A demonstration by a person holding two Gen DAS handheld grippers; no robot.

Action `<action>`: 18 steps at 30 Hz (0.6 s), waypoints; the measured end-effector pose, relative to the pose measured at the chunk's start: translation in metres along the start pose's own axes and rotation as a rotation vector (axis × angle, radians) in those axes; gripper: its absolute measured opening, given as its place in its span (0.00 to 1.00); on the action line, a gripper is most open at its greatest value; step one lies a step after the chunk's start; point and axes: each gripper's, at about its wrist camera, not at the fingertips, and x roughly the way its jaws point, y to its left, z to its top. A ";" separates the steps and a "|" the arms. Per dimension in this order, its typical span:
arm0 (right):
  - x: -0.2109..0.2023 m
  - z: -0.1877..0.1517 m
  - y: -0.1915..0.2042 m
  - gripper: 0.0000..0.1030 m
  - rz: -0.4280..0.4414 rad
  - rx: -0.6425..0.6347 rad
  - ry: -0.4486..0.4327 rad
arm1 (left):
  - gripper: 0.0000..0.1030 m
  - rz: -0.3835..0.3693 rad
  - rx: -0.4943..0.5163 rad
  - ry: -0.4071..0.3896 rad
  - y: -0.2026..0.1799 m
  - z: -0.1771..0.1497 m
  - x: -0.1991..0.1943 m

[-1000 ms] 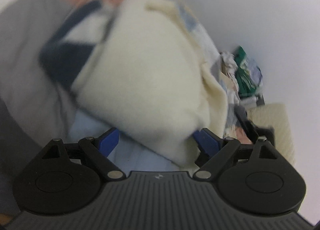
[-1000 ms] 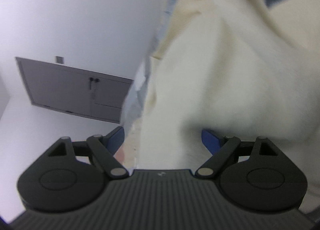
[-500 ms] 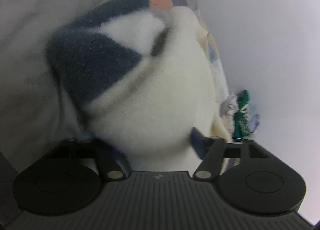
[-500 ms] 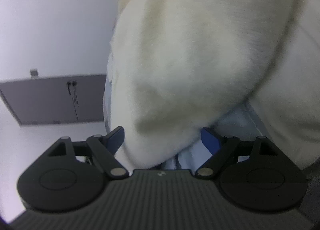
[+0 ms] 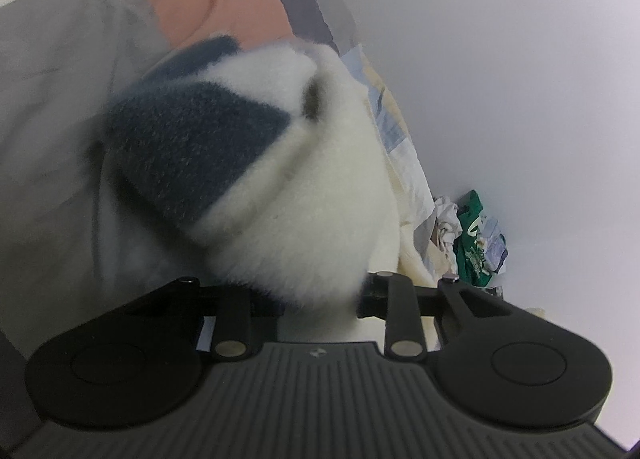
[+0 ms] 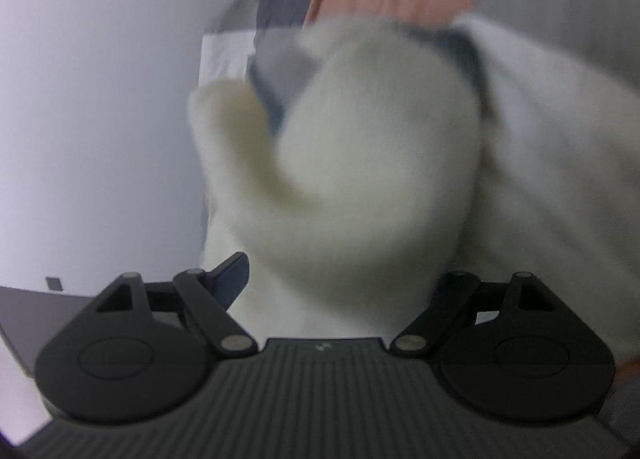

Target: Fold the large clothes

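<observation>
A thick cream fleece garment [image 5: 312, 199] with a navy patch [image 5: 192, 147] is bunched up right in front of my left gripper [image 5: 320, 295]. Its jaws are closing, and the fleece fills the gap between them and hides both pads. In the right wrist view the same cream fleece [image 6: 380, 179] bulges between the jaws of my right gripper [image 6: 340, 279], which stand wide. The left blue fingertip [image 6: 232, 279] shows beside the cloth, apart from it. The right one is buried behind the fleece.
Grey bedding [image 5: 48, 99], a salmon cloth [image 5: 224, 3] and a patchwork quilt [image 5: 316, 7] lie behind the garment. A white wall [image 5: 500, 79] runs along the right, with a heap of packets and cloth [image 5: 472, 235] at its foot. A grey cabinet [image 6: 24, 307] sits low left.
The left jaws have drawn in from wide apart onto the fleece. The right gripper has rolled and dropped, so the cabinet slid to the lower left and the salmon cloth came into view.
</observation>
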 end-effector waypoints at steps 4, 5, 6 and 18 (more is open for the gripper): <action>0.009 0.004 0.006 0.64 -0.070 -0.075 0.031 | 0.32 0.033 0.035 -0.006 -0.003 0.002 0.001; 0.010 0.004 0.010 0.56 -0.079 -0.111 0.036 | 0.32 0.043 0.047 -0.010 -0.005 0.002 0.002; 0.009 0.003 0.012 0.47 -0.083 -0.140 0.037 | 0.31 0.050 0.066 -0.016 -0.008 0.001 0.002; -0.059 -0.010 0.063 0.28 0.019 -0.459 -0.006 | 0.29 -0.008 0.149 -0.102 -0.032 -0.009 -0.065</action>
